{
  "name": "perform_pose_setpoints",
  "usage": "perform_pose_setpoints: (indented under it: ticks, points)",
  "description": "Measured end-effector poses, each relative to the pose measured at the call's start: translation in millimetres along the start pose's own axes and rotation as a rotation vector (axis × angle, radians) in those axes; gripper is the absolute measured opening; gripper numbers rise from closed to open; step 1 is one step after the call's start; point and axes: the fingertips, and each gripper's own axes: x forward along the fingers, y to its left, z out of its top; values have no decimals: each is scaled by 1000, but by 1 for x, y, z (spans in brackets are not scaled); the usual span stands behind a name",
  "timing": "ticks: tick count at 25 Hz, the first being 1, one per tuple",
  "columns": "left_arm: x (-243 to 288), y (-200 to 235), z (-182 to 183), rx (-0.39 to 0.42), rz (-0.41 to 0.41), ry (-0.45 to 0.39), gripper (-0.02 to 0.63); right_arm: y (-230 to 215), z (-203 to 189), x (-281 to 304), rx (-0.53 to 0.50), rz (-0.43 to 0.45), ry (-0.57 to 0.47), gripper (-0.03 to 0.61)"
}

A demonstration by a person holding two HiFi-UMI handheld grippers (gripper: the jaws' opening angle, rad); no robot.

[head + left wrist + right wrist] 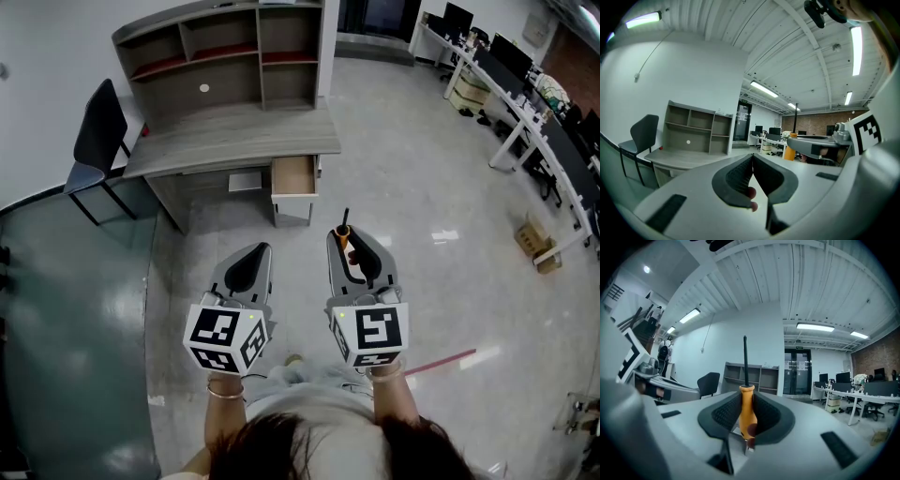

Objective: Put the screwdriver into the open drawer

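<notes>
My right gripper (pixel 349 246) is shut on a screwdriver (pixel 345 234) with an orange handle (pixel 748 413) and a thin black shaft that points up and forward. My left gripper (pixel 255 254) hangs beside it, shut with nothing between its pads (pixel 753 167). Ahead across the floor stands a grey desk (pixel 234 139) with a shelf unit on top. Its wooden drawer (pixel 293 175) is pulled open at the desk's right end, and its inside looks bare. Both grippers hang well short of the drawer.
A dark chair (pixel 94 141) stands at the desk's left. A dark glass-like panel (pixel 66 309) covers the floor on the left. White office desks with monitors (pixel 525 94) line the far right. A cardboard box (pixel 536 244) lies on the grey floor.
</notes>
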Motion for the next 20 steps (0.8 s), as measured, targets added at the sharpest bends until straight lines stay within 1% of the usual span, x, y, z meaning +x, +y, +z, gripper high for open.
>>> perform_pose_setpoints:
  ticks: [5, 10, 20]
  points:
    - [10, 7, 0, -8, -12, 7, 17, 0, -3, 9, -6, 2, 14, 94]
    - [28, 13, -5, -7, -15, 29, 17, -9, -8, 27, 3, -1, 17, 92]
    - [98, 36, 3, 7, 4, 48, 17, -50, -18, 90, 19, 5, 10, 91]
